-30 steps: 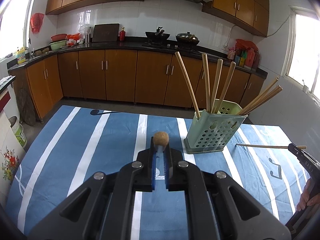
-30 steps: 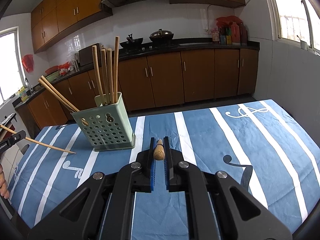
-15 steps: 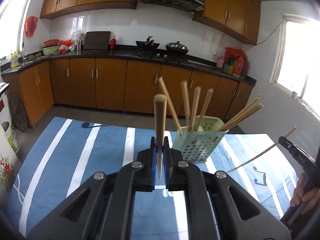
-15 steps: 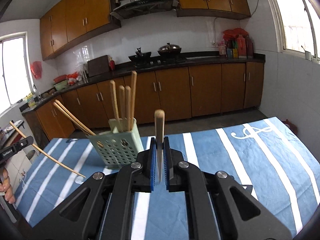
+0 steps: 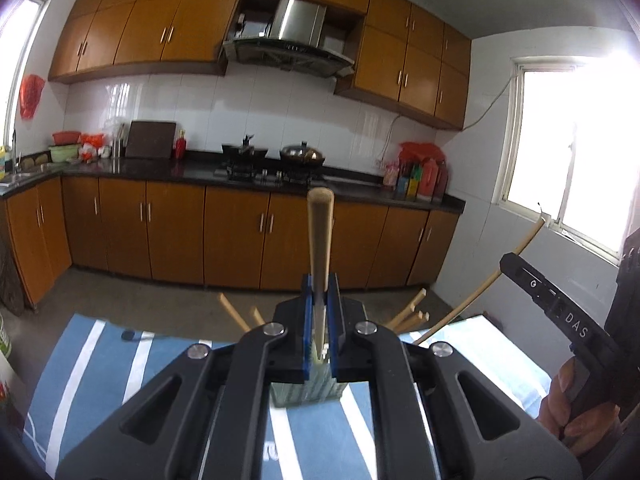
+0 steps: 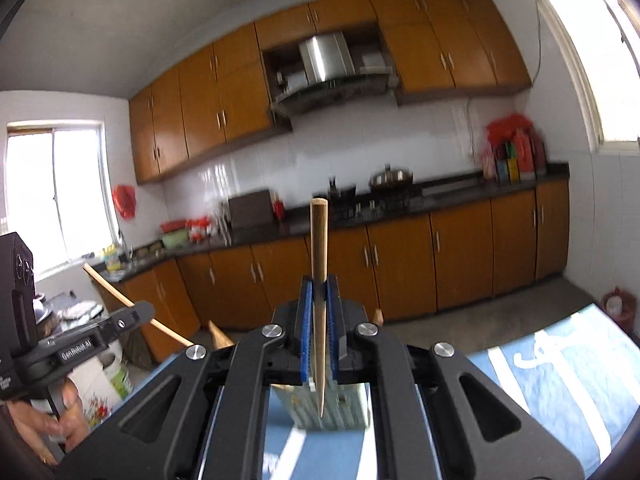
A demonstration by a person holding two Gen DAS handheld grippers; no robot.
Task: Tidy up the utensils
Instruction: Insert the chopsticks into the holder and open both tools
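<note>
Chopsticks are what I hold: my left hand-held gripper (image 5: 320, 320) is clamped on one chopstick (image 5: 320, 248) that stands upright between its blue pads, thick end up, and my right hand-held gripper (image 6: 319, 320) is clamped the same way on a second chopstick (image 6: 319, 280), whose thin tip hangs down just over the holder (image 6: 332, 408).

My own gripper bodies block most of what lies below. In the left wrist view only the lower front of the pale green holder (image 5: 304, 394) shows under the fingers, and its rim is hidden. In the right wrist view I see one slatted face of it and no opening. The holder stands on the table (image 5: 100, 360), which wears a blue cloth with white stripes.

Sticks (image 5: 412, 312) already in the holder poke out on both sides of the left gripper, leaning outward; I cannot count them, since the middle ones are covered.

At the right edge of the left view, the other gripper and the hand (image 5: 568, 408) on it are cut off by the frame, its chopstick slanting up toward the window (image 5: 576, 168). The right view is smeared with blur.

Beyond the table run brown cabinets (image 5: 176, 232), a dark counter with a stove (image 5: 260, 174) and pans, and a hood (image 5: 296, 40) above.
</note>
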